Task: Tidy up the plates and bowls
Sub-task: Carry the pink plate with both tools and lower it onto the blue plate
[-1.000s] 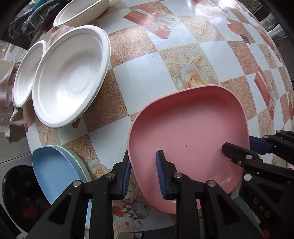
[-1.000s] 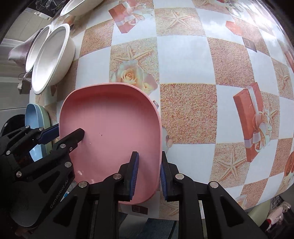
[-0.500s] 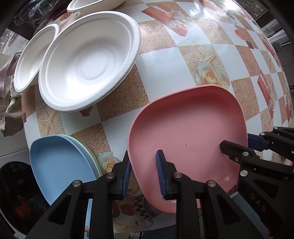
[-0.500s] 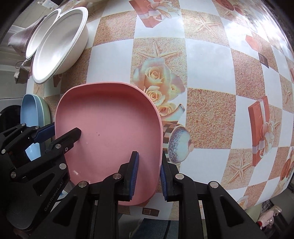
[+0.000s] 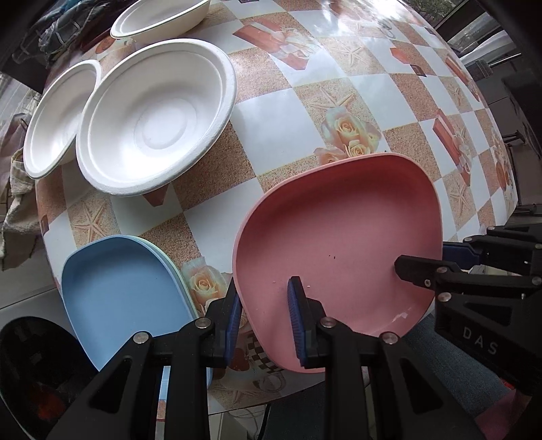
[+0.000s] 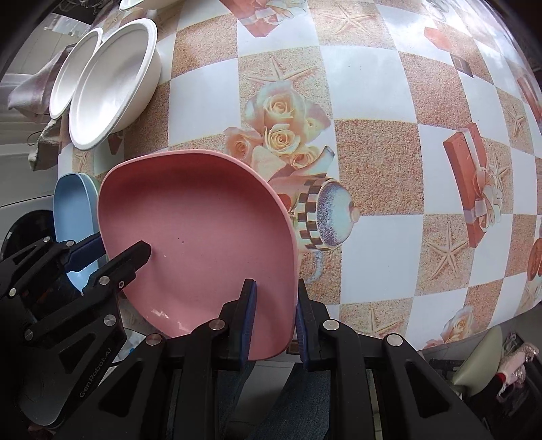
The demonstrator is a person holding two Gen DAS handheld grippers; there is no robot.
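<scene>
A pink square plate (image 5: 338,243) is held above the table by both grippers. My left gripper (image 5: 264,318) is shut on its left rim. My right gripper (image 6: 274,318) is shut on its right rim; the plate also shows in the right wrist view (image 6: 200,237). A blue plate (image 5: 118,291) lies on a pale green one at the table's near left corner, also seen in the right wrist view (image 6: 73,210). Three white bowls sit at the far left: a large one (image 5: 155,115), a smaller one (image 5: 57,118) beside it, and one (image 5: 159,17) behind.
The table (image 6: 372,101) has a checkered cloth with roses, starfish and gift boxes. Its near edge runs just under the plate. A cloth (image 5: 13,203) hangs off the left edge. A dark round appliance door (image 5: 30,372) is below left.
Both grippers have carried the pink plate back toward the near table edge and left; the blue plate and white bowls now show more fully. Both grips are unchanged.
</scene>
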